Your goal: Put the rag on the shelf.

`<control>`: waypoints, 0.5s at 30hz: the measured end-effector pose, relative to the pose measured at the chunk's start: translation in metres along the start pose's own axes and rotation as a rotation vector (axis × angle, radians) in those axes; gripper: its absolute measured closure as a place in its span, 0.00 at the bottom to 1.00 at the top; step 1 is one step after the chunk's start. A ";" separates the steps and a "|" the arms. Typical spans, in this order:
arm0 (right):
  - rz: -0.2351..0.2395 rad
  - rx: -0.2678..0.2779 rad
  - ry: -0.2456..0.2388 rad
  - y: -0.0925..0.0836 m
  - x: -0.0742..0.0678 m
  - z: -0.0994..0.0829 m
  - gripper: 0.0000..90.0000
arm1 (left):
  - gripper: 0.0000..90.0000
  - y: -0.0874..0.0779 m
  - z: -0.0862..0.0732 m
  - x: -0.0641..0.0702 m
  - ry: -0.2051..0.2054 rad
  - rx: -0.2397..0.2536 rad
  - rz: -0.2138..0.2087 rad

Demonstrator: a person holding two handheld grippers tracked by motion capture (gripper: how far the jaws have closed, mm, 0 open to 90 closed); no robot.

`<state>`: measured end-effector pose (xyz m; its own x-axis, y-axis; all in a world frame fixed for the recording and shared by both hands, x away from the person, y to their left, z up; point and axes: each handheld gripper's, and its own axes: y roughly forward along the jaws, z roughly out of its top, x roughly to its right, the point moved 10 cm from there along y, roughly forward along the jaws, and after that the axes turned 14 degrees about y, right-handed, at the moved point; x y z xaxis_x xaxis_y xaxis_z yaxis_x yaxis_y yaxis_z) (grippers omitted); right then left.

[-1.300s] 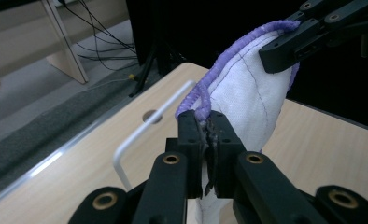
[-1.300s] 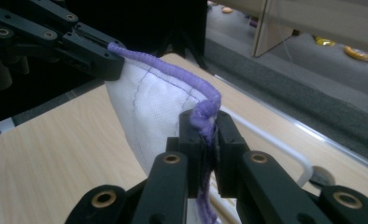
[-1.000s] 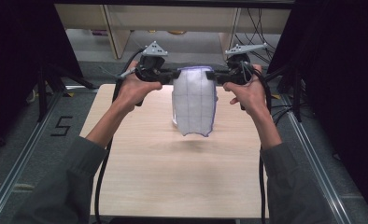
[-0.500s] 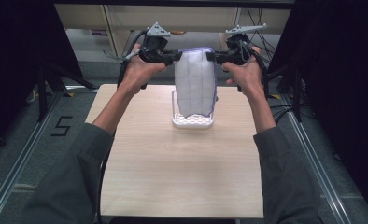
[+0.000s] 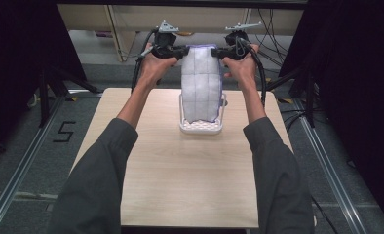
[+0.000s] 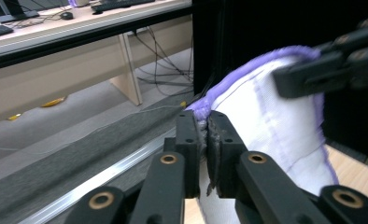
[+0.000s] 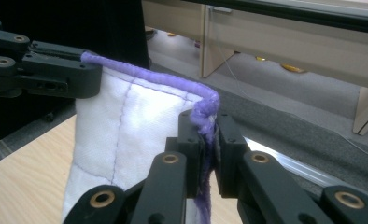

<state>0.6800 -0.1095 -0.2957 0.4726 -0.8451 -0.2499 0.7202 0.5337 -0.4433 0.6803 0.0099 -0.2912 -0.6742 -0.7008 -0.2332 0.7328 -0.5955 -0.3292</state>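
Cloth (image 5: 201,83), pinched at its top corners by both grippers, hangs into white basket (image 5: 201,127).

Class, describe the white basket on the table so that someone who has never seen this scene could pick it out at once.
Start at the light wooden table and look to its far middle. There sits a small white perforated plastic basket, directly beneath the white quilted cloth with purple edging that hangs into it. It is the one rigid thing standing on the tabletop.

Quilted white cloth (image 5: 201,85) with purple trim, perforated white plastic basket (image 5: 202,126), matt pale wood table (image 5: 190,175).
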 end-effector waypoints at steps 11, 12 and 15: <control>-0.074 -0.029 0.005 0.027 0.019 -0.016 0.92 | 0.92 0.024 -0.023 -0.001 0.000 -0.062 0.013; -0.081 -0.022 0.005 0.029 0.020 -0.017 0.92 | 0.92 0.027 -0.026 0.000 0.004 -0.068 0.006; -0.089 -0.022 0.019 0.031 0.024 -0.021 0.92 | 0.92 0.031 -0.031 0.001 0.000 -0.081 0.004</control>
<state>0.7034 -0.1136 -0.3334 0.3978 -0.8895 -0.2249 0.7471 0.4563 -0.4834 0.7001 0.0030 -0.3304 -0.6713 -0.7032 -0.2344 0.7256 -0.5589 -0.4014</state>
